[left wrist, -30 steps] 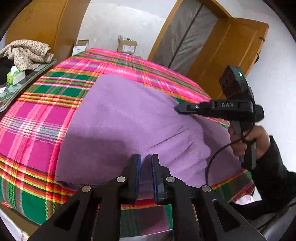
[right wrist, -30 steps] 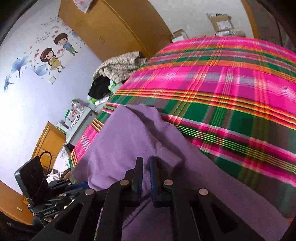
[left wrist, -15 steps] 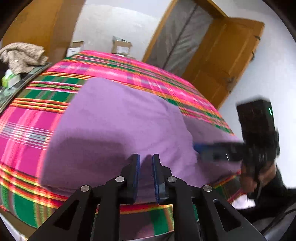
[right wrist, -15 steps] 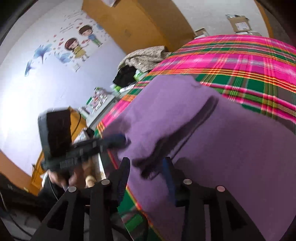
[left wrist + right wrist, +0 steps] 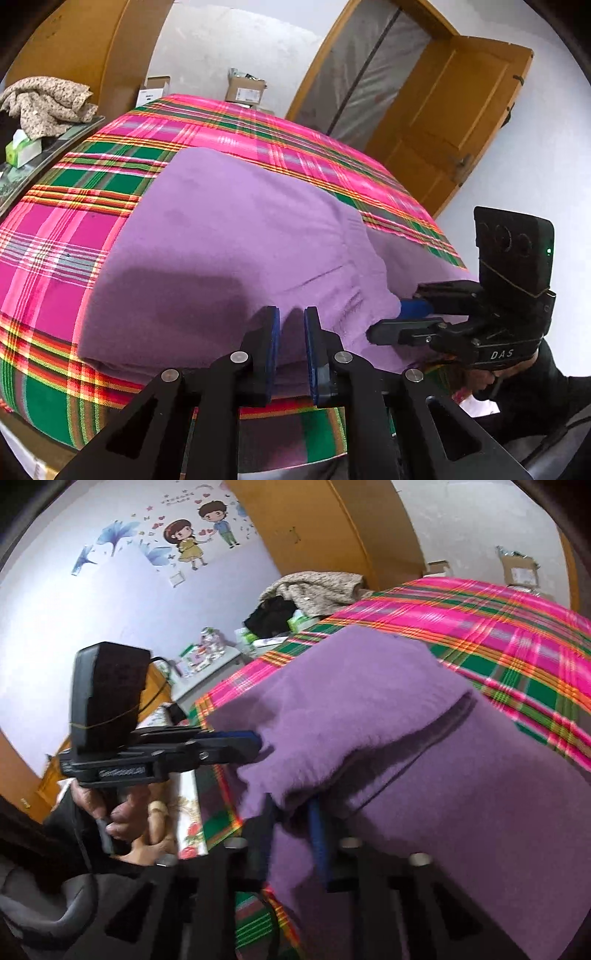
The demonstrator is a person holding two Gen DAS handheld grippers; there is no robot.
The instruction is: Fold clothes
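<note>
Cloth lies on my bed, purple, one layer folded over. My right gripper let go a moment ago and now bites its edge at 6 o'clock. My left gripper hovers, slightly parted, holding nothing.

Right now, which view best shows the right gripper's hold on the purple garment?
Left wrist: the right gripper appears side-on against the purple garment. The right wrist view is blurred, fabric bunched between its fingers.

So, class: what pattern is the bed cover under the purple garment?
Pink, green and orange plaid bed cover, clearest in the left wrist view.
</note>
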